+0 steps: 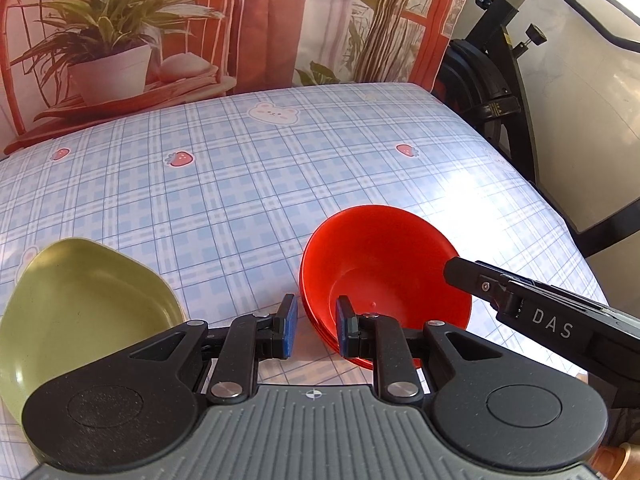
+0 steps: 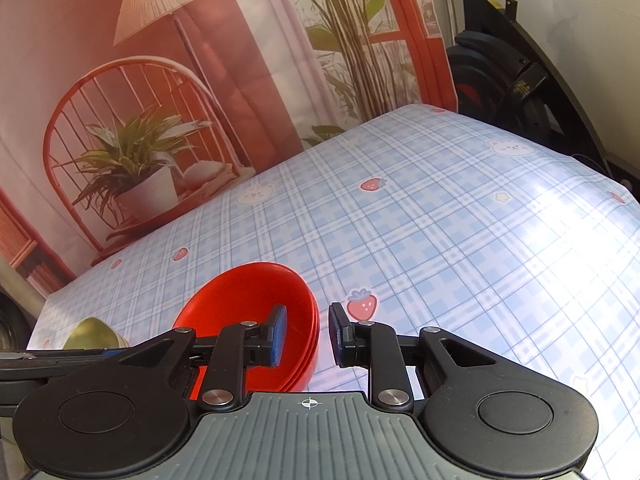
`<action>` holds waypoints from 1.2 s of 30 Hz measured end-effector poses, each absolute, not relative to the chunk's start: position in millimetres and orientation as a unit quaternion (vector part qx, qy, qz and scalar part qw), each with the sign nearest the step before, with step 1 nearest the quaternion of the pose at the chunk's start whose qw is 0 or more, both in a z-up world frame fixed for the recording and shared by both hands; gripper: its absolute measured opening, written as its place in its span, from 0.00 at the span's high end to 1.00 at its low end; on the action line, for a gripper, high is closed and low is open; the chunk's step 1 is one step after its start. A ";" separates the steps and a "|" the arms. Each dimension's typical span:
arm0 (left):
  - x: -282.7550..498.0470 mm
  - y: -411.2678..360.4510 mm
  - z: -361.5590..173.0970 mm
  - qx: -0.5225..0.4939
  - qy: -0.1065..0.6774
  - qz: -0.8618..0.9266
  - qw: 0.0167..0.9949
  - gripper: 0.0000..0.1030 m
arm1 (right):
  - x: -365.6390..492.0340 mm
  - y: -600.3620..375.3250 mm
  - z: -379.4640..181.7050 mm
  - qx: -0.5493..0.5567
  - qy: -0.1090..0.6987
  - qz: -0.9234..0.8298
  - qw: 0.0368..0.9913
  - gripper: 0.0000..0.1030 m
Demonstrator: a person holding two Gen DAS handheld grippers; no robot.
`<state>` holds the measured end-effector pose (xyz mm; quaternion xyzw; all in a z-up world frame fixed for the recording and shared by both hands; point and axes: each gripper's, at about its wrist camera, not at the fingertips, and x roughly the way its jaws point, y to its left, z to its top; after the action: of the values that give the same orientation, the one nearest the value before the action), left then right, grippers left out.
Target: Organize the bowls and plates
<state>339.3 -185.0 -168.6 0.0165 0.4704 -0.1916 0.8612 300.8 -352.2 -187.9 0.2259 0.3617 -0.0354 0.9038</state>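
Observation:
A stack of red bowls [image 1: 384,268] rests on the checked tablecloth [image 1: 240,184], at the near right in the left wrist view. My left gripper [image 1: 316,326] straddles the stack's near left rim, one pad inside and one outside, with cloth showing beside the outer pad. My right gripper [image 2: 308,336] straddles the opposite rim of the red bowls [image 2: 248,304] the same way, a small gap showing at its outer pad. Its black finger [image 1: 454,270] reaches the rim from the right. A green plate [image 1: 80,304] lies to the left, apart from the bowls, and shows partly [image 2: 90,334] behind the left tool.
A printed backdrop [image 1: 160,40] of a chair and plants hangs behind the table's far edge. A black exercise machine [image 1: 492,92] stands past the table's right edge. Open tablecloth [image 2: 460,220] stretches beyond and to the right of the bowls.

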 end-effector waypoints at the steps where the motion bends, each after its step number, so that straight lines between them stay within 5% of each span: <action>1: 340.2 -185.6 -169.7 0.015 0.473 -0.191 0.860 0.79 | 300.9 -352.6 -189.4 0.227 0.363 -0.036 0.903 0.78; 36: 340.4 -184.2 -178.7 -0.011 0.486 -0.213 0.847 0.75 | 303.6 -341.7 -185.5 0.208 0.366 -0.019 0.907 0.89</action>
<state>340.4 -184.2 -178.7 -0.0113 0.4861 -0.2130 0.8475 303.6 -341.7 -185.5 0.2084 0.3657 -0.0187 0.9069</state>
